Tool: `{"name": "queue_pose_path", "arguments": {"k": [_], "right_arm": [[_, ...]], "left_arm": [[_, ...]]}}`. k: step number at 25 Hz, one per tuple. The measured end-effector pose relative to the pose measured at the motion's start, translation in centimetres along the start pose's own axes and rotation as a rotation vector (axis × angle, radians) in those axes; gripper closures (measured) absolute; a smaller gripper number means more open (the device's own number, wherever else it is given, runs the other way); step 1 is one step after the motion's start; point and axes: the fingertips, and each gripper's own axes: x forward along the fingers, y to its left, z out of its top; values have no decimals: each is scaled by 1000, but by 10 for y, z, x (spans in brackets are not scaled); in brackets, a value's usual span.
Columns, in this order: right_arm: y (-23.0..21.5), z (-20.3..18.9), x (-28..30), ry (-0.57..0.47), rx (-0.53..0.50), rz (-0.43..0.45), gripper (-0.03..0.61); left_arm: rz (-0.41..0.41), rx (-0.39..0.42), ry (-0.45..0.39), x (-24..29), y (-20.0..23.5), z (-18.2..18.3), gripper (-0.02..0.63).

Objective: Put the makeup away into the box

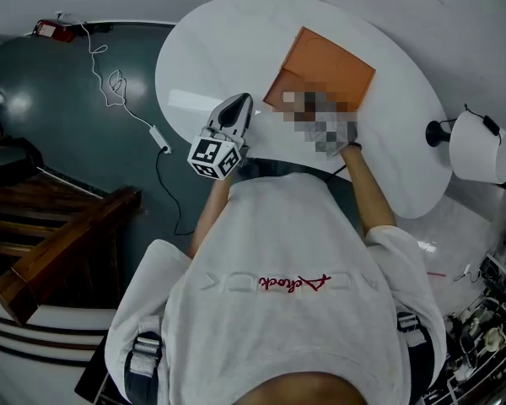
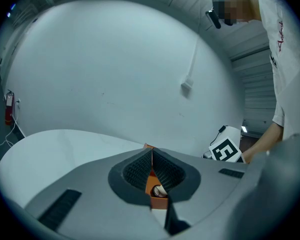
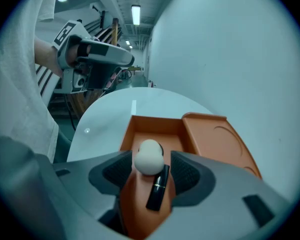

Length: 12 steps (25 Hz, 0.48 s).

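Note:
An open orange box (image 1: 325,67) lies on the white round table (image 1: 228,49), its lid (image 3: 220,139) folded out to the right. Inside, in the right gripper view, lie a white egg-shaped makeup sponge (image 3: 149,156) and a black lipstick (image 3: 157,186). My right gripper (image 3: 152,160) points down over the box, its jaws apart on either side of the sponge, the pads not pressing it. In the head view a mosaic patch hides it. My left gripper (image 1: 240,106) hovers left of the box near the table's front edge, jaws closed together with nothing in them (image 2: 151,154).
A lamp with a white shade (image 1: 481,146) stands at the table's right edge. A white cable (image 1: 143,121) trails over the dark floor to the left, beside wooden steps (image 1: 59,243). The person's torso fills the lower head view.

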Motion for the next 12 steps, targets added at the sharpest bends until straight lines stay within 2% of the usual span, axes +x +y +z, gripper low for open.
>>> {"name": "queue_pose_path", "arguments": {"k": [4, 10, 12], "right_arm": [[0, 2, -3, -14, 18, 5, 342], [0, 4, -10, -29, 29, -39, 344], [-3, 5, -13, -35, 45, -61, 365]], "left_arm": [[-7, -1, 0, 2, -2, -2, 601], [-45, 19, -9, 9, -8, 6, 601], [-62, 25, -9, 12, -11, 8, 601]]}}
